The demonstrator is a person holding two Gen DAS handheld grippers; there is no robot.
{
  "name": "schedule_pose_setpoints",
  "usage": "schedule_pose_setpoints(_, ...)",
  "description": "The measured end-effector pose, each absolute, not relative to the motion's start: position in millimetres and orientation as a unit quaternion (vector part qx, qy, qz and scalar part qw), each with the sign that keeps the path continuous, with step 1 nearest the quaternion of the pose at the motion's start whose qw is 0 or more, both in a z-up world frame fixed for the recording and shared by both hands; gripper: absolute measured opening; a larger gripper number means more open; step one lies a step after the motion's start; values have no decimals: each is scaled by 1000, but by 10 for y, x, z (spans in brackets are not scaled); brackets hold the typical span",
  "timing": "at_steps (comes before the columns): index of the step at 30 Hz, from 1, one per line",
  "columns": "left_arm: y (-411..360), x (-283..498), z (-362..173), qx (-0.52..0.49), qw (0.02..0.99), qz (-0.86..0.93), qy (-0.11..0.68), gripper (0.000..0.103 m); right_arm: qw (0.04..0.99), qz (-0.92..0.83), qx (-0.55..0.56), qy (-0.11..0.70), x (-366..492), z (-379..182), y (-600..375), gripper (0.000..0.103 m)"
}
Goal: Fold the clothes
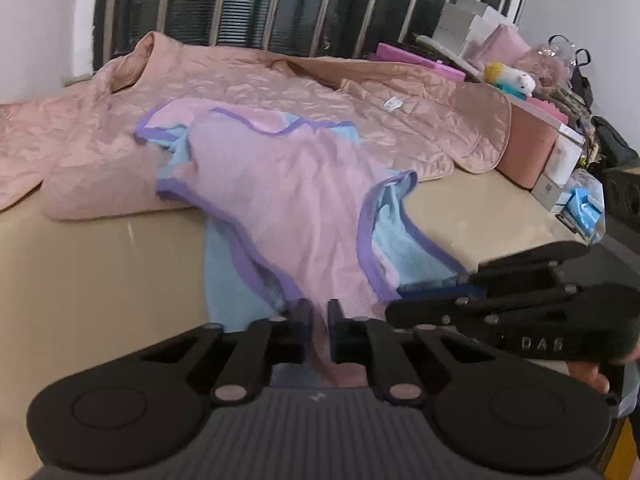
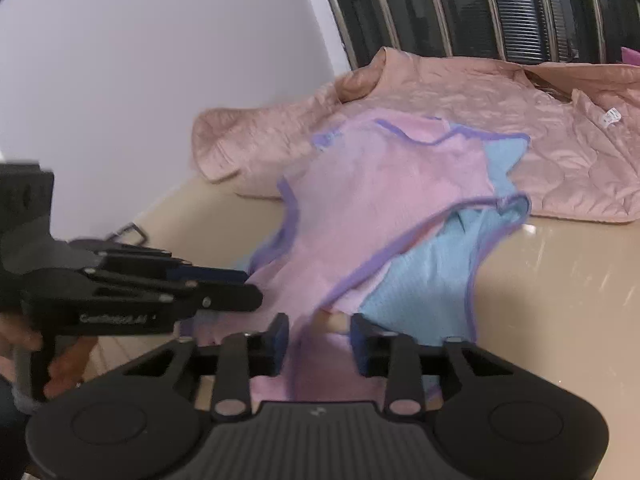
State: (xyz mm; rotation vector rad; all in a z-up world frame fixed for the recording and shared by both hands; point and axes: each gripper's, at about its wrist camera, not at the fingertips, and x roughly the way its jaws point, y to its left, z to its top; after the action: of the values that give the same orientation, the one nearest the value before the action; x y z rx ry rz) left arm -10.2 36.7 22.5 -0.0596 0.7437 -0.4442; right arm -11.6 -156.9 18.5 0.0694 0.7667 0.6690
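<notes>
The pink top (image 1: 288, 184) runs from the table (image 1: 92, 264) into both claws, left claw (image 1: 320, 330) clamped narrow on its near hem, right claw (image 2: 319, 338) wider around it

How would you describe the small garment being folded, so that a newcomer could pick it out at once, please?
Start at the beige table below the barred window, where a large peach quilted jacket is spread out. The small garment lies partly over the jacket's near edge, reaching toward both grippers. Unlike the shiny peach jacket, it is pink and light blue with purple trim.
</notes>
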Motion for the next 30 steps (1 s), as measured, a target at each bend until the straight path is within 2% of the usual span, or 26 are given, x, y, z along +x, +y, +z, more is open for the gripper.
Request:
schedule_pose_setpoints(1, 376, -66, 247, -39, 909, -217, 354, 1, 874, 324, 30, 361, -123, 195, -1553, 3)
schedule_pose_setpoints(8, 507, 390, 623, -102, 942, -182, 264, 3, 915, 296, 28, 274, 156, 653, -1626, 2)
schedule_pose_setpoints(9, 525, 472, 643, -109, 945, -168, 258, 9, 920, 287, 26, 264, 276, 701, -1649, 2)
schedule_pose_setpoints(11, 575, 580, 651, -108, 945, -156, 266, 35, 932, 248, 19, 264, 642, 671, -1707, 3)
schedule_pose_setpoints(15, 675, 244, 631, -64, 944, -173, 274, 50, 935, 176, -5, 309, 1016, 495, -1823, 13)
schedule_pose_setpoints(16, 668, 85, 585, -46, 941, -184, 279, 59, 936, 181, -3, 302, 945, 514, -1881, 21)
schedule_pose_setpoints(17, 660, -75, 538, -27, 939, -195, 283, 64, 937, 197, 4, 289, 830, 550, -1957, 37)
schedule_pose_setpoints(18, 635, -194, 486, -9, 936, -203, 289, 64, 936, 215, 9, 279, 697, 586, -2015, 44)
schedule_pose_setpoints(19, 565, -284, 431, 14, 934, -206, 293, 64, 933, 234, 11, 271, 549, 623, -2059, 45)
schedule_pose_setpoints(21, 441, -360, 332, 47, 930, -208, 299, 63, 921, 281, -5, 268, 240, 640, -2041, 43)
schedule_pose_setpoints(22, 390, -344, 288, 57, 928, -209, 303, 59, 912, 302, -18, 277, 118, 622, -1987, 40)
schedule_pose_setpoints(24, 287, -312, 200, 76, 924, -210, 309, 44, 897, 329, -43, 291, -46, 543, -1853, 26)
schedule_pose_setpoints(26, 185, -281, 113, 95, 920, -211, 315, 14, 892, 334, -71, 297, -107, 438, -1712, 25)
schedule_pose_setpoints(27, 237, -208, 114, 73, 921, -206, 322, 10, 895, 319, -92, 297, -91, 371, -1634, 24)
schedule_pose_setpoints(30, 482, -10, 177, -13, 923, -197, 331, 9, 911, 274, -125, 281, -4, 237, -1550, 25)
